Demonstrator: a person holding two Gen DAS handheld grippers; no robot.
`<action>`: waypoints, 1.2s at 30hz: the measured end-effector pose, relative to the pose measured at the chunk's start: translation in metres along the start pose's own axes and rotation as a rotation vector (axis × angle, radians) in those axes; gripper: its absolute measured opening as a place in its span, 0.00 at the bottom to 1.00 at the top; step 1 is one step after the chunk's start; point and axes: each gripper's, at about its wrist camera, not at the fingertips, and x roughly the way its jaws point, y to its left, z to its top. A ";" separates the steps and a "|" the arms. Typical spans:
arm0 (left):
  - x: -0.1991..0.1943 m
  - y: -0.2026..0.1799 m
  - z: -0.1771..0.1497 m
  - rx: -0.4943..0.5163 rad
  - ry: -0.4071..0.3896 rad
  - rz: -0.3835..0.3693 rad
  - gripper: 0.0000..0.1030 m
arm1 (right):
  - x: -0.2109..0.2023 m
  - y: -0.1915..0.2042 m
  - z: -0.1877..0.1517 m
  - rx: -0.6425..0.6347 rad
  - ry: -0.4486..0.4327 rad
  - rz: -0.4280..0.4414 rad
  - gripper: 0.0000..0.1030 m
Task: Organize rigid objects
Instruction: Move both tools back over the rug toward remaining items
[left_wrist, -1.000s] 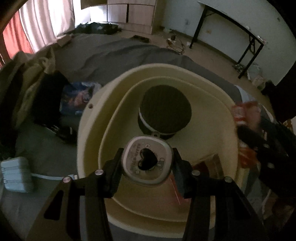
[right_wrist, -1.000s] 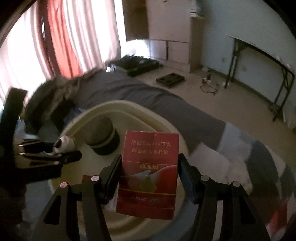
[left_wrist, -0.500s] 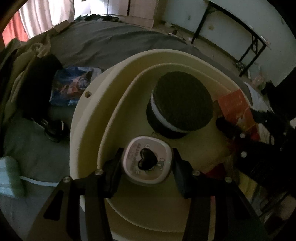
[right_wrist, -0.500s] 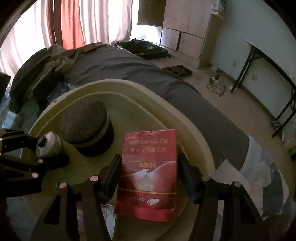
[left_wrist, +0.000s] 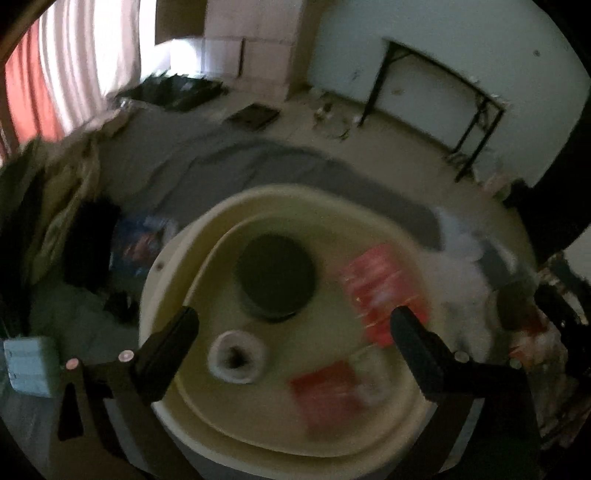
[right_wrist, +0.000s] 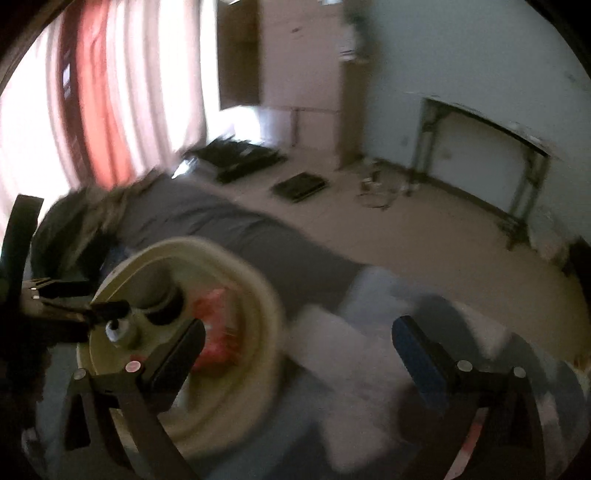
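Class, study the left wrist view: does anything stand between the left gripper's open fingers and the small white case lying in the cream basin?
Nothing visible does. The left gripper hangs open above the cream basin, and the small white case lies uncovered on its floor. The dark round container sits behind it, the red packet to its right.

You're working in a home bedroom: a bed (right_wrist: 229, 236) under a grey sheet, clothes (left_wrist: 55, 192) heaped at its head, red and white curtains (right_wrist: 92, 99) glowing at the window, a wooden wardrobe (right_wrist: 295, 74) against the wall, and a folding table (left_wrist: 436, 99) across the bare floor (right_wrist: 424, 251).
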 end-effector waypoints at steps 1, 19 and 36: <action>-0.007 -0.012 0.003 0.022 -0.013 -0.006 1.00 | -0.017 -0.018 -0.005 0.030 -0.008 -0.016 1.00; 0.012 -0.199 -0.044 0.218 0.000 -0.078 1.00 | -0.168 -0.199 -0.158 0.350 0.038 -0.264 1.00; 0.033 -0.214 -0.046 0.227 0.047 -0.117 1.00 | -0.139 -0.226 -0.164 0.455 0.066 -0.205 1.00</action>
